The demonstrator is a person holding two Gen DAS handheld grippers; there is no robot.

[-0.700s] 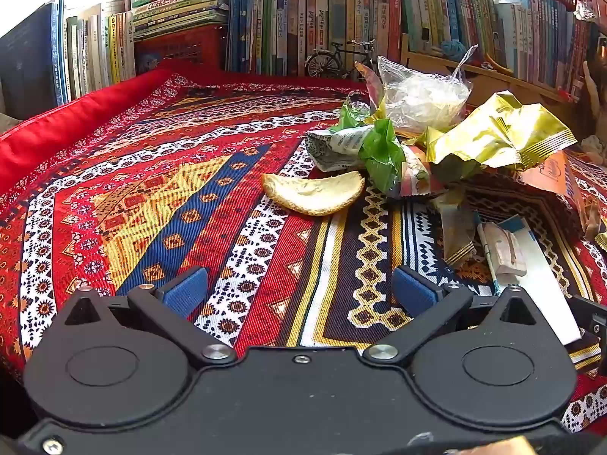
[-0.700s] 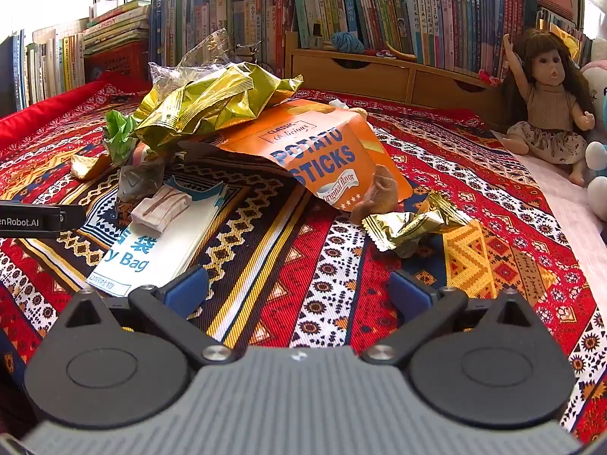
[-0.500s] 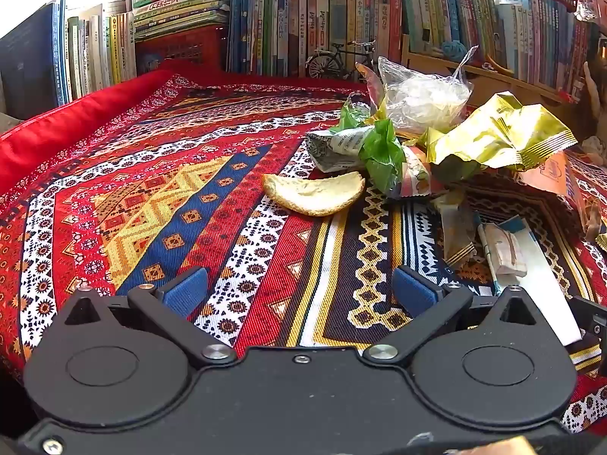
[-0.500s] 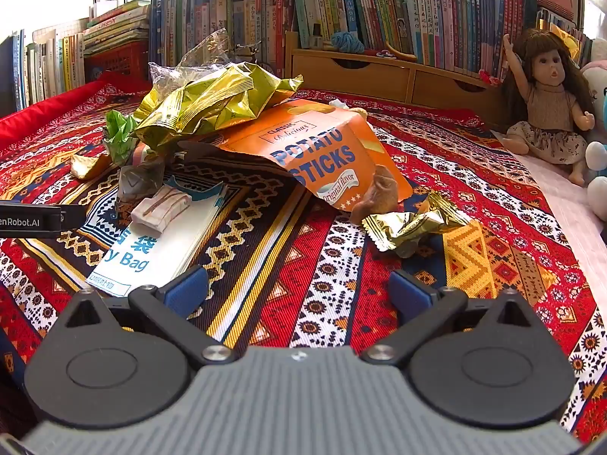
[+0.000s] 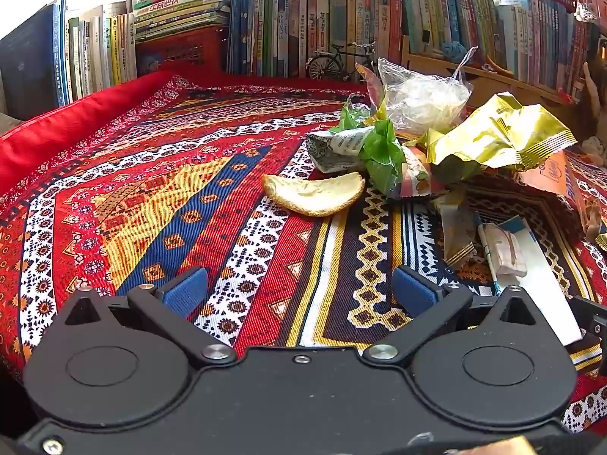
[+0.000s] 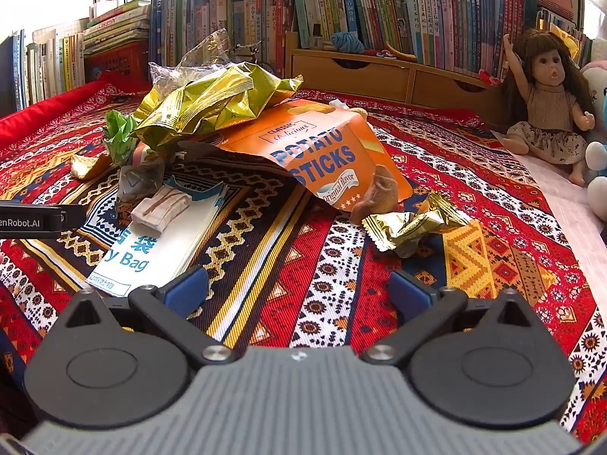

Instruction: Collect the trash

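Trash lies heaped on a patterned cloth (image 5: 151,204). A pale fruit peel (image 5: 315,194) sits ahead of my open left gripper (image 5: 299,290), well clear of its blue pads. Behind the peel are a green wrapper (image 5: 383,155), a clear plastic bag (image 5: 421,100) and a crumpled gold bag (image 5: 497,140). My right gripper (image 6: 297,290) is open and holds nothing. Ahead of it lie an orange Potato Sticks box (image 6: 322,151), the gold bag (image 6: 212,102), a small gold candy wrapper (image 6: 409,225) and a white paper bag (image 6: 159,242) with a folded wrapper (image 6: 161,208) on top.
Bookshelves (image 5: 341,19) line the back. A toy bicycle (image 5: 341,62) stands behind the heap. A wooden drawer unit (image 6: 379,76) and a doll (image 6: 546,102) sit at the back right. A red cushion edge (image 5: 76,125) runs along the left. The other gripper's body (image 6: 30,222) shows at left.
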